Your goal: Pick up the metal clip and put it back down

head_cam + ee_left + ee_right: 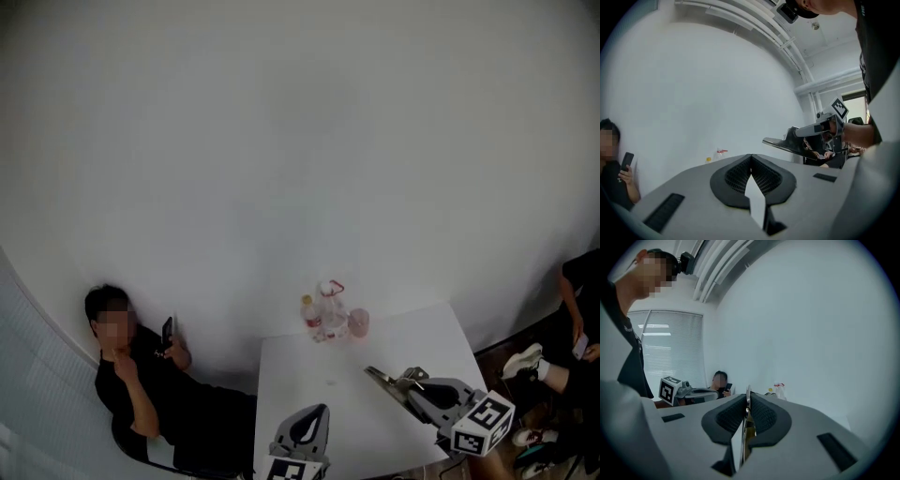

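- 2 grippers: left gripper (319, 410), right gripper (410, 382).
- 1 metal clip (380, 377).
- 1 white surface (291, 375).
- 2 bottles: small bottle (310, 317), big bottle (331, 302).
- 1 pink cup (358, 322).
- 2 ppl nearby: seated person (141, 384), 2nd person (574, 309), only partly in view.
- 1 phone (167, 332).

No text is readable; the bottle labels (313, 320) are too small to read.

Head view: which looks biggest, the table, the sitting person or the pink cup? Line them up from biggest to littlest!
1. Table: largest, even though the picture's bottom edge cuts it off.
2. Sitting person: clearly smaller than the table.
3. Pink cup: smallest by far.
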`<action>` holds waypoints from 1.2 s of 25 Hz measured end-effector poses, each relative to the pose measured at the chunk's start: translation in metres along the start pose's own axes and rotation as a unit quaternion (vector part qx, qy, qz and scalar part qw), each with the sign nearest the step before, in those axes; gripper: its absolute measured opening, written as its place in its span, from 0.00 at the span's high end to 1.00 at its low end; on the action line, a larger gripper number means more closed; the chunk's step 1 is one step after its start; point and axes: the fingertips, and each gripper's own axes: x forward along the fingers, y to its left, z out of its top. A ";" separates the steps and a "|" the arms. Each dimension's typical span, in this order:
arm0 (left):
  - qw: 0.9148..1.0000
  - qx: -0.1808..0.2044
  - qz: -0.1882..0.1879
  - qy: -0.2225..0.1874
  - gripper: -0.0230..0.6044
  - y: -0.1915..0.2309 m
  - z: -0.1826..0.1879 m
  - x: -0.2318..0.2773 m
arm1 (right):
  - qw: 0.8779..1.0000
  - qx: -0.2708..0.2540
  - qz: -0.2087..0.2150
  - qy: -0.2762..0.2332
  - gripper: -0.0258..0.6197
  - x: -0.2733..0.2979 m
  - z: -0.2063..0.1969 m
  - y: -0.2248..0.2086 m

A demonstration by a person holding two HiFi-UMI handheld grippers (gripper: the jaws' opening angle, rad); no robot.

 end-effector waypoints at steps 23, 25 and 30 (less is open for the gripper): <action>0.999 -0.023 -0.014 0.047 0.93 -0.021 0.009 0.011 | 0.999 0.044 -0.016 -0.008 0.90 -0.038 0.005 -0.002; 0.998 -0.027 -0.018 0.053 0.93 -0.023 0.009 0.011 | 0.999 0.050 -0.016 -0.007 0.90 -0.040 0.005 -0.002; 0.999 -0.014 0.001 0.039 0.93 -0.018 0.024 0.024 | 0.999 0.022 -0.032 -0.037 0.90 -0.021 0.024 -0.018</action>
